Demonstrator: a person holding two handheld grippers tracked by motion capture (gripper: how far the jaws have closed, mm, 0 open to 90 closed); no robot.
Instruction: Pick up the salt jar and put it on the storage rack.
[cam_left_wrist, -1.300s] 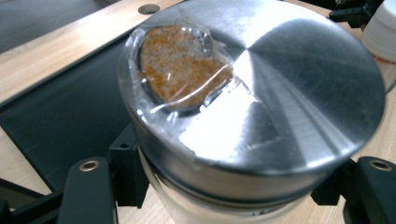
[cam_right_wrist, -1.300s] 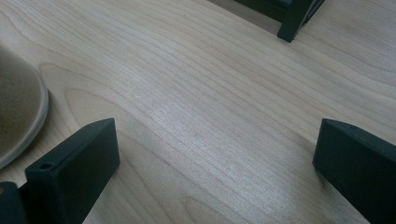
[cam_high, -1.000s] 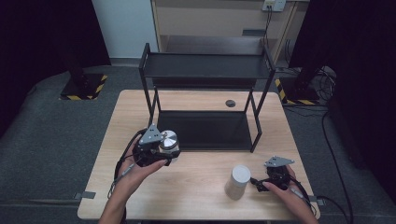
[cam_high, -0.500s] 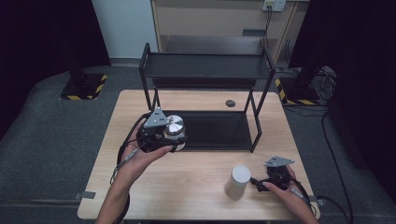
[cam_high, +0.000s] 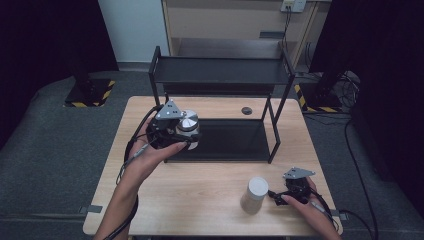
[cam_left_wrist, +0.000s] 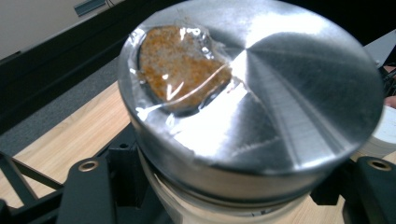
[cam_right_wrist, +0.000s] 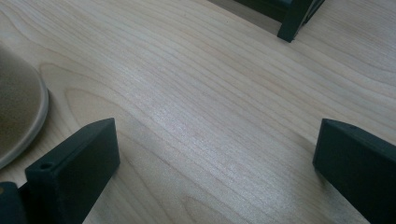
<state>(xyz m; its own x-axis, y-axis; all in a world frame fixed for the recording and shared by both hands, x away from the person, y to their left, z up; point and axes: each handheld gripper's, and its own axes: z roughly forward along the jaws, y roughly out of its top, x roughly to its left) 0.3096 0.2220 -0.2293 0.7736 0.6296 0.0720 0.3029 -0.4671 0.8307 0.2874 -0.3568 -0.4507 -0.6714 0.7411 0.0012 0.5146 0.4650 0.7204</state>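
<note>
A jar with a brushed silver lid (cam_high: 188, 121) hangs above the table's left half, in front of the black two-tier shelf (cam_high: 220, 71). My left gripper (cam_high: 176, 134) is shut on the jar's pale body just under the lid. Seen from the left gripper (cam_left_wrist: 229, 198), the lid (cam_left_wrist: 280, 93) carries an orange-brown patch under clear tape (cam_left_wrist: 182, 70), and the black jaws press on both sides. My right gripper (cam_high: 275, 196) rests on the table at the front right, open, with bare wood between its jaws (cam_right_wrist: 215, 158). A white cylinder (cam_high: 255, 194) stands just left of it.
The shelf's lower tier (cam_high: 225, 140) lies directly behind the held jar, with its front right leg (cam_high: 272, 150) on the table. A small dark round disc (cam_high: 246, 110) lies on the wood under the shelf. The cylinder's base (cam_right_wrist: 18, 116) shows beside my right gripper's left jaw.
My left gripper has lifted the jar and carried it away from the person, toward the shelf front. The right gripper and the white cylinder have stayed put.
</note>
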